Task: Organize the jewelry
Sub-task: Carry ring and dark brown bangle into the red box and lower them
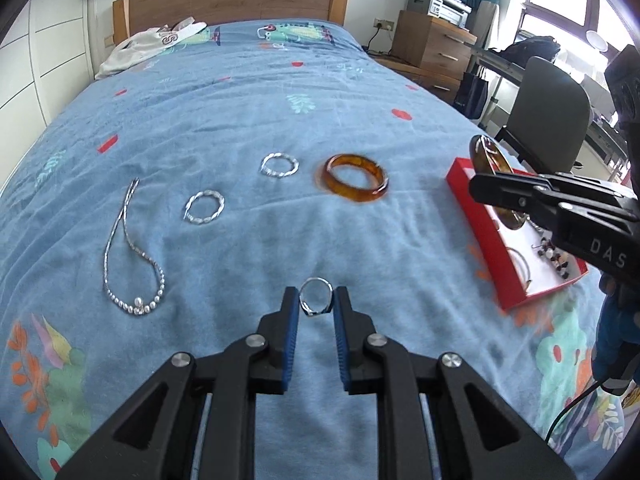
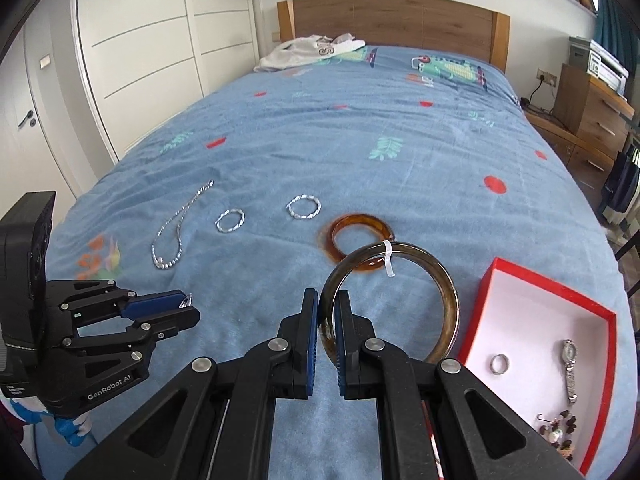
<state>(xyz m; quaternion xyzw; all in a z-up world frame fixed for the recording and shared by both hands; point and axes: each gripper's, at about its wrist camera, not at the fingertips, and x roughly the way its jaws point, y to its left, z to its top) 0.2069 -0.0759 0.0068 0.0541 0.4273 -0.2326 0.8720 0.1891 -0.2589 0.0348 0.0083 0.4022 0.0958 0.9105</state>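
Note:
My left gripper (image 1: 316, 300) is shut on a small silver ring (image 1: 316, 297), held just above the blue bedspread; it also shows in the right wrist view (image 2: 188, 303). My right gripper (image 2: 329, 306) is shut on a dark brown bangle (image 2: 448, 284) with a white tag, held beside the red box (image 2: 600, 312). In the left wrist view that bangle (image 1: 490, 156) hangs over the red box (image 1: 476, 208). An amber bangle (image 1: 356, 178), two twisted silver bracelets (image 1: 280, 165) (image 1: 204, 207) and a pearl necklace (image 1: 134, 276) lie on the bed.
The red box holds a ring (image 2: 500, 364), a watch (image 2: 570, 368) and beaded earrings (image 2: 560, 432). A white garment (image 2: 308, 52) lies near the wooden headboard (image 2: 392, 20). A chair (image 1: 548, 116) and drawers (image 1: 432, 44) stand right of the bed.

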